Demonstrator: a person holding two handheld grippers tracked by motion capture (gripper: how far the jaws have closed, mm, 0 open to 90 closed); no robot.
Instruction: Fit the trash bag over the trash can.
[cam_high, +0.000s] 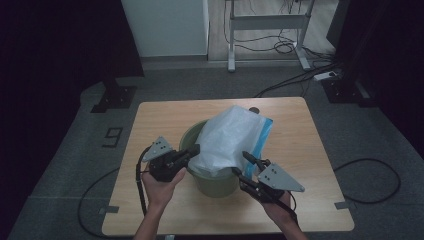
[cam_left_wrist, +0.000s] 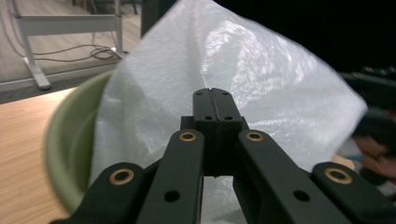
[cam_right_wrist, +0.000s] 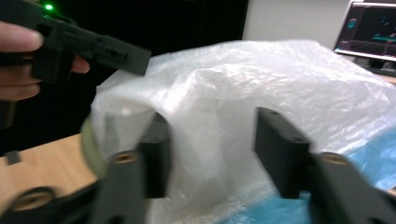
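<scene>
Currently, the work in hand was lining the green bucket with the white plastic bag. The bucket stood near the middle of the wooden desk, and the bag lay bunched over its mouth, rising above the rim and leaning toward the far right, with a blue-tinted part along that side.

You held the left gripper at the bucket's left rim. In the left gripper view its jaws stood pressed together against the bag, and they appeared to pinch a fold of the film, though the pinched edge itself was hidden behind the jaws.

You held the right gripper at the bucket's near right side. In the right gripper view its jaws stood wide apart, with the bag between and beyond them and nothing gripped.

Judged from this, the step was the spreading of the bag's mouth, and it was not far along: no part of the film was yet folded over the rim. The next move would call for you to close the right gripper on the bag's edge opposite the left one, then draw both edges apart and down over the rim. The thin film could slip or tear if pulled hard.
</scene>
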